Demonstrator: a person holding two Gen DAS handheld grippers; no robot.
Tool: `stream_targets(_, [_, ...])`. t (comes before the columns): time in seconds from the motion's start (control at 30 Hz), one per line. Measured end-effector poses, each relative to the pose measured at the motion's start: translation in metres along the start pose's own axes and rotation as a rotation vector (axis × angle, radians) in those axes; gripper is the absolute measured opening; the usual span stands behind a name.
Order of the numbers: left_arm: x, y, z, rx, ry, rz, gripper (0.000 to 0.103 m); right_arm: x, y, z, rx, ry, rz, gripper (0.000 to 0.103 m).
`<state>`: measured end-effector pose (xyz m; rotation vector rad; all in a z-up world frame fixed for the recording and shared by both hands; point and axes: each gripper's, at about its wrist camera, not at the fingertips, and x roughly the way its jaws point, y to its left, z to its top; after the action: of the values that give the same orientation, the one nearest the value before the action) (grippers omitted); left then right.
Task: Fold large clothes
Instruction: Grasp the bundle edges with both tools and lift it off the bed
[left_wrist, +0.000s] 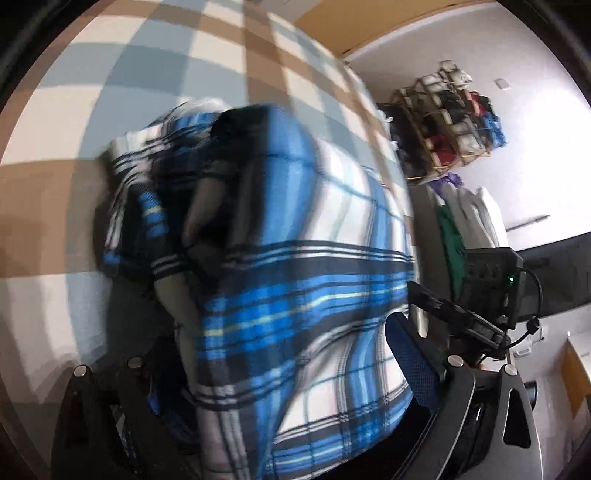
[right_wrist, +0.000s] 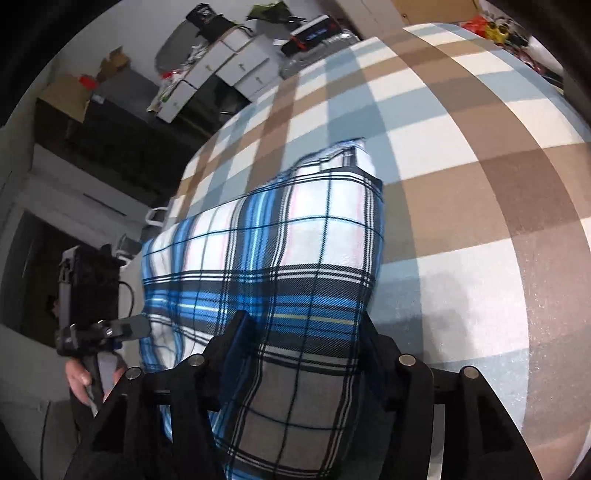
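Note:
A blue, white and black plaid shirt (right_wrist: 295, 236) lies folded into a long strip on a bed with a brown, pale blue and white checked cover (right_wrist: 461, 184). My right gripper (right_wrist: 304, 332) straddles the strip's near end. Its fingers stand apart on either side, and the cloth lies flat between them. In the left wrist view the shirt (left_wrist: 295, 295) is blurred and bulges up between the widely spread fingers of my left gripper (left_wrist: 280, 369). The blue pad (left_wrist: 413, 362) of its right finger shows. The shirt mostly hides its left finger.
A person's hand (right_wrist: 79, 376) holds the left tool's handle at the bed's left side. White drawer boxes (right_wrist: 229, 62) and cardboard boxes (right_wrist: 66, 96) stand beyond the bed. A rack of shoes (left_wrist: 450, 122) and hanging clothes (left_wrist: 454, 229) line the wall.

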<state>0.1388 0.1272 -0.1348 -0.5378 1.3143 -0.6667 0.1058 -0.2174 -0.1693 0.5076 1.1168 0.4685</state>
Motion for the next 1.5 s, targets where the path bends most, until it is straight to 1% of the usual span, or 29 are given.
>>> stream_targets(0.07, [0.000,0.002,-0.001,-0.001,0.006,-0.006,0.094,0.004,-0.007,0.000,0.029,0.036,0.065,0.057])
stream_targets(0.1, [-0.001,0.002,-0.001,0.003,0.012,-0.005,0.094,0.009,-0.011,0.001,0.045,0.066,0.116,0.058])
stream_targets(0.17, [-0.001,0.004,0.000,-0.006,0.021,-0.011,0.093,0.015,-0.024,0.001,0.123,0.104,0.244,0.058])
stream_targets(0.23, [-0.002,0.006,0.002,-0.017,0.023,-0.011,0.085,0.020,-0.042,0.002,0.217,0.126,0.345,0.058])
stream_targets(0.27, [-0.004,0.008,0.002,-0.023,0.025,-0.010,0.083,0.020,-0.048,0.002,0.245,0.127,0.371,0.056])
stream_targets(0.3, [-0.004,0.010,0.002,-0.030,0.024,-0.011,0.077,0.021,-0.049,0.003,0.240,0.132,0.376,0.055])
stream_targets(0.33, [-0.005,0.011,0.001,-0.032,0.022,-0.005,0.072,0.021,-0.044,0.002,0.209,0.125,0.344,0.053])
stream_targets(0.37, [-0.005,0.012,0.001,-0.031,0.022,0.003,0.069,0.021,-0.039,0.001,0.170,0.123,0.303,0.052])
stream_targets(0.43, [-0.003,0.008,0.000,-0.016,0.020,0.020,0.058,0.018,-0.014,-0.002,0.022,0.099,0.174,0.053])
stream_targets(0.47, [-0.003,0.007,-0.001,-0.003,0.019,0.036,0.054,0.018,-0.004,-0.003,-0.024,0.091,0.120,0.053])
stream_targets(0.5, [-0.005,0.004,-0.003,0.008,0.016,0.051,0.047,0.019,0.006,-0.004,-0.066,0.080,0.065,0.050])
stream_targets(0.53, [-0.005,0.003,-0.004,0.013,0.013,0.055,0.043,0.018,0.015,-0.005,-0.105,0.064,0.026,0.045])
stream_targets(0.57, [-0.007,0.001,-0.006,0.017,0.011,0.059,0.041,0.015,0.021,-0.006,-0.132,0.048,0.020,0.042])
stream_targets(0.6, [-0.009,-0.002,-0.009,0.027,0.006,0.063,0.039,0.011,0.023,-0.006,-0.136,0.035,0.033,0.036])
stream_targets(0.63, [-0.011,-0.005,-0.010,0.027,0.004,0.062,0.037,0.006,0.025,-0.006,-0.132,0.015,0.062,0.033])
stream_targets(0.67, [-0.014,-0.007,-0.012,0.027,-0.002,0.058,0.037,0.003,0.026,-0.006,-0.127,0.004,0.090,0.032])
stream_targets(0.8, [-0.023,-0.025,-0.021,0.086,-0.004,0.053,0.037,-0.006,0.026,-0.006,-0.091,-0.020,0.149,0.029])
stream_targets(0.87, [-0.030,-0.026,-0.022,0.076,-0.011,0.030,0.037,-0.012,0.026,-0.007,-0.077,-0.029,0.166,0.029])
stream_targets(0.93, [-0.043,-0.026,-0.024,0.071,-0.022,0.014,0.036,-0.017,0.037,-0.005,-0.083,-0.039,0.187,0.029])
stream_targets(1.1, [-0.098,-0.038,-0.033,0.107,-0.073,0.034,0.037,-0.036,0.079,0.001,-0.132,-0.078,0.234,0.029])
stream_targets(1.17, [-0.123,-0.040,-0.036,0.124,-0.094,0.048,0.037,-0.042,0.108,0.007,-0.169,-0.088,0.246,0.029])
stream_targets(1.2, [-0.144,-0.038,-0.037,0.120,-0.113,0.051,0.037,-0.043,0.117,0.008,-0.179,-0.090,0.253,0.029])
stream_targets(1.37, [-0.219,-0.024,-0.042,0.103,-0.184,0.101,0.037,-0.032,0.207,0.026,-0.282,-0.091,0.297,0.028])
stream_targets(1.43, [-0.261,-0.007,-0.048,0.079,-0.230,0.127,0.037,-0.021,0.241,0.030,-0.318,-0.088,0.332,0.029])
stream_targets(1.5, [-0.291,0.013,-0.057,0.053,-0.250,0.157,0.037,-0.002,0.280,0.032,-0.340,-0.064,0.372,0.029])
